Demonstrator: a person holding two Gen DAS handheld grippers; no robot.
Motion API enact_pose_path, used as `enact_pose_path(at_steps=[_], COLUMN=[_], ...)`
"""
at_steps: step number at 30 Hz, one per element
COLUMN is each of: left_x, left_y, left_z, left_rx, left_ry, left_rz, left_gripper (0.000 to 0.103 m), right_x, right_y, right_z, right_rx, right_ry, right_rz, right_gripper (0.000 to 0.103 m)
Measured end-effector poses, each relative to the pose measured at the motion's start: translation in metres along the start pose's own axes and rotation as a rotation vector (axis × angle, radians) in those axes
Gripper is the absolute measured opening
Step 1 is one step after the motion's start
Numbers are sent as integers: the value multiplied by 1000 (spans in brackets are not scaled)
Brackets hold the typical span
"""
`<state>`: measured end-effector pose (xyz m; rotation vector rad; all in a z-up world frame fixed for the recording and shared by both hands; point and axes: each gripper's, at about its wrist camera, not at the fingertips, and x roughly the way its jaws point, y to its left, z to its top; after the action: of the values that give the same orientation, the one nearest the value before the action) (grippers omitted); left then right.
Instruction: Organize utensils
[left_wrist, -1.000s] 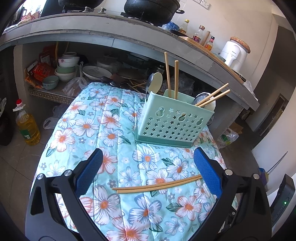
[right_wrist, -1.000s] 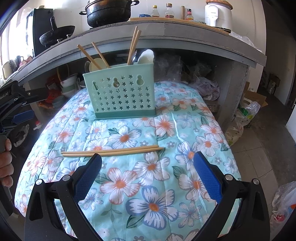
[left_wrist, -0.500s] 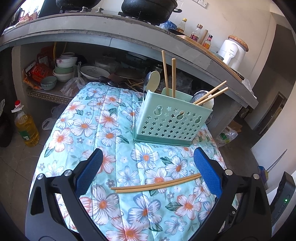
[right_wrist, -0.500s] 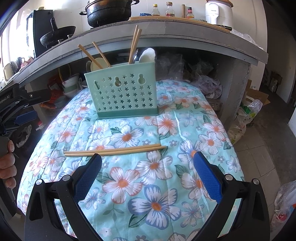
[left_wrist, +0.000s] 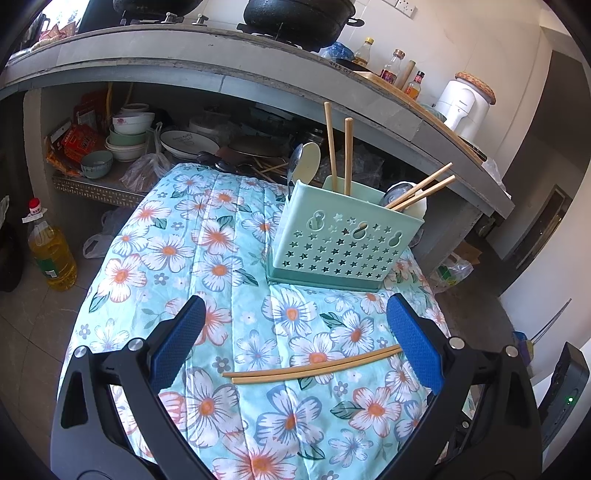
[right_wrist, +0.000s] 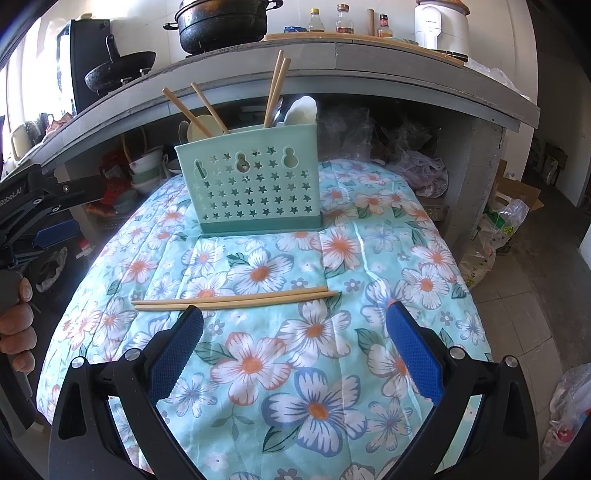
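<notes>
A pair of wooden chopsticks (left_wrist: 312, 366) (right_wrist: 236, 298) lies flat on the floral tablecloth (left_wrist: 221, 266) (right_wrist: 317, 354). Behind it stands a mint-green utensil holder (left_wrist: 340, 243) (right_wrist: 251, 192) with star cutouts, holding other chopsticks and spoons. My left gripper (left_wrist: 295, 332) is open above the cloth, the chopsticks lying between its blue pads. My right gripper (right_wrist: 295, 334) is open too, just short of the chopsticks, its left pad (right_wrist: 177, 347) close to them. Neither holds anything. The left gripper also shows at the left edge of the right wrist view, held by a hand (right_wrist: 16, 325).
A grey concrete counter (left_wrist: 229, 59) (right_wrist: 369, 59) runs behind the table with pots, bottles and a white appliance (left_wrist: 461, 107) on top. Bowls and plates (left_wrist: 129, 136) crowd the shelf below. An oil bottle (left_wrist: 51, 254) stands on the floor at left; bags (right_wrist: 495, 236) lie at right.
Both grippers have crept slightly forward toward the chopsticks and holder. The chopsticks and holder have not moved, and both grippers stay open.
</notes>
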<state>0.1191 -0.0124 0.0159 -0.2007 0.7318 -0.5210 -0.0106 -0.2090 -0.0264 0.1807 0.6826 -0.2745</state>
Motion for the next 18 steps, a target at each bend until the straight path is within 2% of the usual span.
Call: enact_pose_path(at_steps=[18], left_x=[2], left_y=[-1], left_z=[1], left_rx=[26], left_ry=[1], left_rz=[13], left_gripper=[94], right_x=[-1], right_y=[1], right_z=[1], right_rx=[16], right_ry=[-15], right_rz=[63], right_gripper=[96])
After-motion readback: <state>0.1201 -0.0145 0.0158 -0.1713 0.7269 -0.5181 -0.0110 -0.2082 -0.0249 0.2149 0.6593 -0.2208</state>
